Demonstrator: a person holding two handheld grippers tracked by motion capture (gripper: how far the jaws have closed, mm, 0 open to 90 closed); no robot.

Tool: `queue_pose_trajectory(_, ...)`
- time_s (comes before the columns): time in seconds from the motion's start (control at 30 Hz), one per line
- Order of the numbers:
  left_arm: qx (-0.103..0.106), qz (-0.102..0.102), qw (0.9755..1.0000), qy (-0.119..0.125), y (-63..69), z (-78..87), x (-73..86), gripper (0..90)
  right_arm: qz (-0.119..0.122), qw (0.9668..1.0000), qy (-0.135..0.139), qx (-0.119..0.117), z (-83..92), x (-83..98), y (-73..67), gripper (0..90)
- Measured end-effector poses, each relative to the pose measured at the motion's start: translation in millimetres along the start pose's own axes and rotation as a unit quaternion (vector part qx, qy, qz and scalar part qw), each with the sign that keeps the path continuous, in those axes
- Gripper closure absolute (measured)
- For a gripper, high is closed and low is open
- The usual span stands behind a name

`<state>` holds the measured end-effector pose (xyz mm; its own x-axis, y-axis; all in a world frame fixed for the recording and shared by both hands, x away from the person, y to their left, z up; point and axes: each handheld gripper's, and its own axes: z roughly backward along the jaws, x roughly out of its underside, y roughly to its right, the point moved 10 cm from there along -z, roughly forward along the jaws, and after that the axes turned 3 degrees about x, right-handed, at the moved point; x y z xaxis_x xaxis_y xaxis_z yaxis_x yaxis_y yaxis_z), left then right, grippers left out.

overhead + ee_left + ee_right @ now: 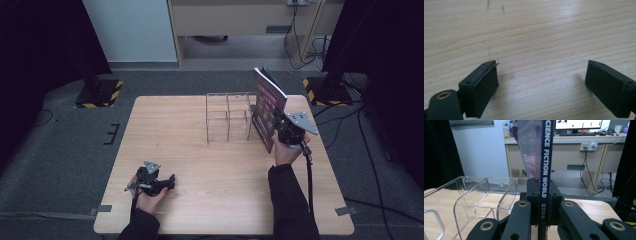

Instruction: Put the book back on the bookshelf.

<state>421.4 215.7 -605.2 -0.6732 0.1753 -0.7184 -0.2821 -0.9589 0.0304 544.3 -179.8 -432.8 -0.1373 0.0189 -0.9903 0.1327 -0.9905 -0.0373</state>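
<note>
Magazine (546, 165), upright, clamped at its spine by right gripper (541, 202) beside clear acrylic rack (229, 116); left gripper (541, 85) wide apart, empty, over worktop (200, 165).

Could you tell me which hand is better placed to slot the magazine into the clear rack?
The right. The right gripper is shut on the magazine, held upright beside the clear rack. The left gripper is open over bare table near the front edge, away from the rack.
</note>
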Motion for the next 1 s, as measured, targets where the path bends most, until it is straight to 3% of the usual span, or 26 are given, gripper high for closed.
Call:
queue_pose_trajectory(0.27,0.0,0.0,1.0,0.0,0.0,0.0,0.0,10.2,0.002,0.9999,-0.009,-0.003,4.8,7.8,3.7,82.5)
queue_pose_trajectory(0.53,0.0,0.0,1.0,0.0,0.0,0.0,0.0,10.2,-0.016,0.9983,-0.054,-0.017,-0.6,11.0,4.4,77.0)
queue_pose_trajectory(0.67,0.0,0.0,1.0,0.0,0.0,0.0,0.0,10.2,-0.021,0.9974,-0.067,-0.016,-3.6,11.4,4.2,82.1)
queue_pose_trajectory(0.77,0.0,0.0,1.0,0.0,0.0,0.0,0.0,10.2,-0.017,0.9974,-0.069,-0.01,-4.1,10.2,4.7,84.2)
queue_pose_trajectory(0.9,0.0,0.0,1.0,0.0,0.0,0.0,0.1,10.2,-0.055,0.9966,-0.058,-0.022,-5.2,11.6,5.0,84.4)
queue_pose_trajectory(1.0,0.0,-0.001,1.0,-0.001,0.0,0.0,0.1,10.2,-0.057,0.9969,-0.051,-0.017,-6.4,12.1,4.5,84.4)
